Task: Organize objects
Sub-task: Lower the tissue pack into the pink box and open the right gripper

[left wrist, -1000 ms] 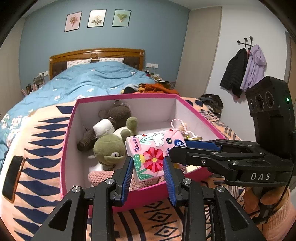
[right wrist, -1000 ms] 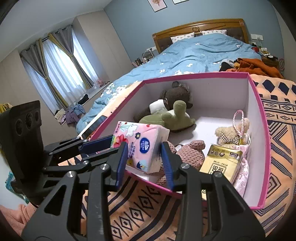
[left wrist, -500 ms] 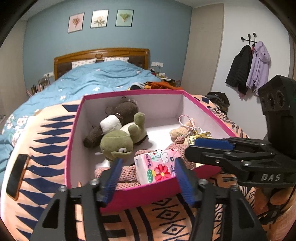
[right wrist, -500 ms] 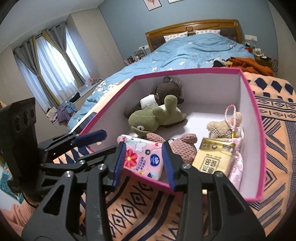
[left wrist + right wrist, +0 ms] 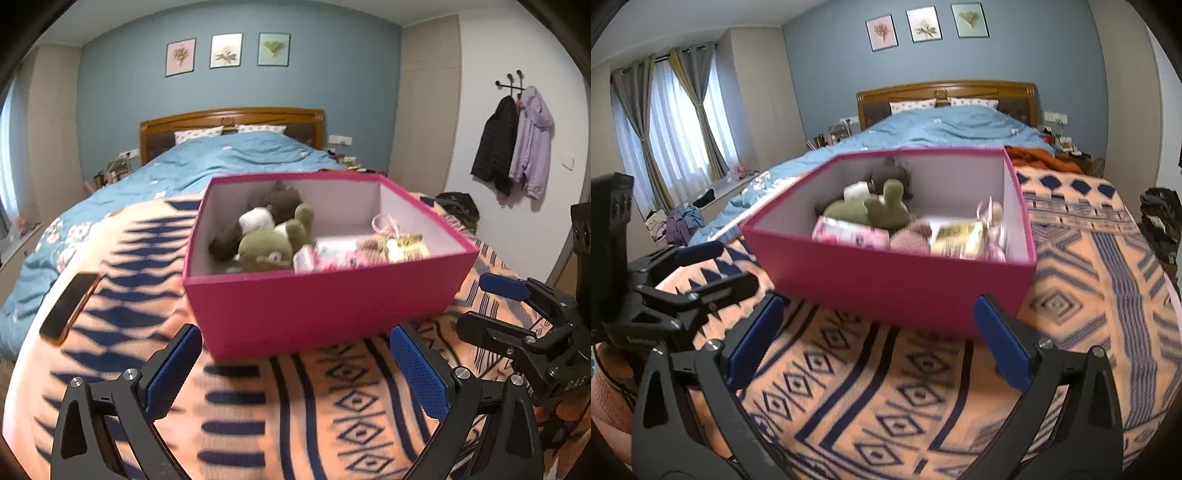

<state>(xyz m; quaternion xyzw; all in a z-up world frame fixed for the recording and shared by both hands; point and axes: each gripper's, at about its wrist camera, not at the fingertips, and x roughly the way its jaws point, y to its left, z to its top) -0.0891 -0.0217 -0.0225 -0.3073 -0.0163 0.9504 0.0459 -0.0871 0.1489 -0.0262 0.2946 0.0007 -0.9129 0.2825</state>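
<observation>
Woven patterned blanket point(image 5: 295, 424), rigid pink box point(image 5: 325, 306) of plush toys, left claw point(image 5: 295, 373) and right claw point(image 5: 879, 339) just spread wide, empty.

The left gripper point(image 5: 295, 369) is hovering over the patterned blanket point(image 5: 295, 417), jaws just spread wide with nothing between them, facing the pink box point(image 5: 317, 306) holding a green plush point(image 5: 266, 247).

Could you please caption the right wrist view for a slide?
Open right gripper hangs empty before the pink box of plush toys and tissue packs.
</observation>
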